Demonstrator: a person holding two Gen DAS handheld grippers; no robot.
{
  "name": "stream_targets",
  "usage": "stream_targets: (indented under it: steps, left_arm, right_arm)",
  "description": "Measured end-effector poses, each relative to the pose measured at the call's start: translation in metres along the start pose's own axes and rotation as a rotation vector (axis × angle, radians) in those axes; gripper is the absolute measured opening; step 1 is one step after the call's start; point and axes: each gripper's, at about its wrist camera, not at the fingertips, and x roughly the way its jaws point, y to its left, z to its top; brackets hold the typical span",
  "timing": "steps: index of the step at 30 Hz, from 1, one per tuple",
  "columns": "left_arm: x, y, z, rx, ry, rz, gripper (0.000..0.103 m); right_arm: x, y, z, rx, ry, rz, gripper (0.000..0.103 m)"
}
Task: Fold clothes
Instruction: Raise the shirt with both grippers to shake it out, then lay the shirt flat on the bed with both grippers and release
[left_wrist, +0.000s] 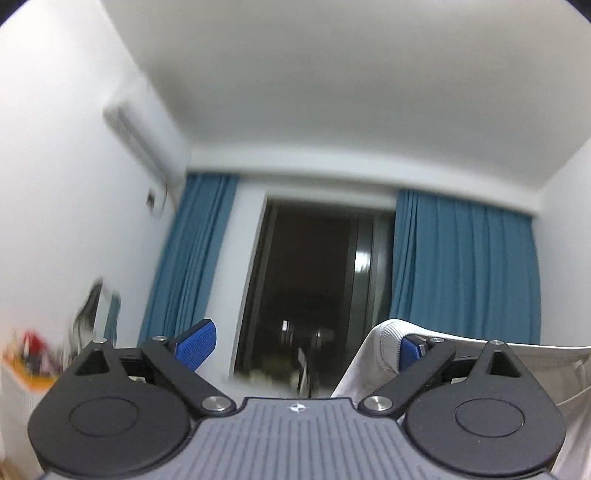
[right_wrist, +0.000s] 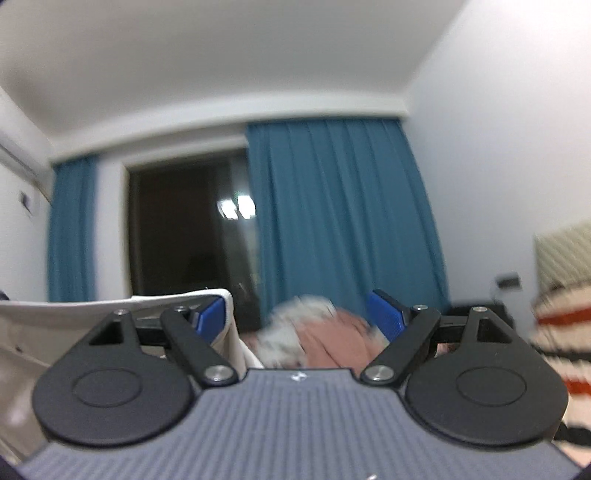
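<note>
Grippers spread wide — left gripper, right gripper — white garment draped over one finger each; no legible writing.

White garment hides one blue pad; pink clothes are blurred.

Your cameras tilt upward, so no supporting surface shows clearly. You see a blurred pink garment heaped low ahead. What it rests on is hidden.
</note>
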Motion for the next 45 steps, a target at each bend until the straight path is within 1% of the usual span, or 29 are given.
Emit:
stream_targets:
  steps: [2,5,8,11,13,16,19,22,26,29,33,35,37,39,40,42,44,45]
  left_arm:
    - [-0.007,0.000,0.042,-0.002,-0.053,-0.010,0.098]
    - [-0.012,-0.007,0.084,0.021,-0.095,-0.026,0.099]
    - [-0.005,-0.017,0.091,0.044,-0.071,-0.054,0.101]
    - [0.003,-0.026,0.097,0.066,-0.048,-0.081,0.102]
    - [0.009,-0.033,0.099,0.081,-0.029,-0.100,0.102]
    - [0.037,-0.041,0.065,0.093,0.050,-0.132,0.103]
    - [0.081,-0.046,0.012,0.113,0.151,-0.143,0.103]
    - [0.133,-0.051,-0.048,0.130,0.227,-0.142,0.103]
    - [0.241,-0.055,-0.147,0.139,0.348,-0.123,0.103]
    - [0.319,-0.060,-0.240,0.127,0.446,-0.100,0.103]
    - [0.423,-0.068,-0.363,0.110,0.577,-0.070,0.103]
    - [0.470,-0.070,-0.431,0.109,0.638,-0.061,0.103]
    - [0.516,-0.059,-0.499,0.105,0.713,-0.057,0.103]
    - [0.550,-0.054,-0.562,0.107,0.819,-0.052,0.103]
    - [0.569,-0.050,-0.591,0.113,0.865,-0.057,0.103]
    - [0.591,-0.046,-0.643,0.140,0.958,-0.079,0.102]
    - [0.600,-0.048,-0.686,0.176,1.051,-0.105,0.101]
    - [0.605,-0.049,-0.700,0.202,1.076,-0.108,0.101]
  right_arm:
    - [-0.006,0.009,0.044,0.001,-0.058,0.037,0.084]
    - [-0.012,0.013,0.097,0.014,-0.104,0.071,0.085]
    - [-0.015,0.013,0.134,0.016,-0.136,0.083,0.085]
    - [-0.011,0.010,0.151,-0.007,-0.152,0.073,0.085]
    - [-0.003,0.007,0.148,-0.019,-0.132,0.069,0.085]
    - [0.017,0.000,0.129,-0.038,-0.084,0.057,0.085]
    - [0.045,-0.007,0.093,-0.053,-0.011,0.042,0.085]
    - [0.088,-0.008,0.044,-0.080,0.069,0.029,0.085]
    - [0.168,-0.004,-0.032,-0.093,0.178,-0.003,0.085]
    - [0.243,0.005,-0.100,-0.091,0.253,-0.057,0.085]
    - [0.343,0.009,-0.205,-0.094,0.353,-0.109,0.084]
    - [0.389,0.006,-0.263,-0.113,0.416,-0.122,0.083]
    - [0.424,0.000,-0.320,-0.123,0.480,-0.122,0.083]
    - [0.455,-0.008,-0.379,-0.134,0.567,-0.117,0.083]
    - [0.465,-0.009,-0.399,-0.144,0.617,-0.110,0.083]
    - [0.484,-0.012,-0.437,-0.166,0.718,-0.094,0.083]
    - [0.503,-0.014,-0.475,-0.188,0.819,-0.079,0.083]
    - [0.512,-0.015,-0.495,-0.199,0.869,-0.071,0.083]
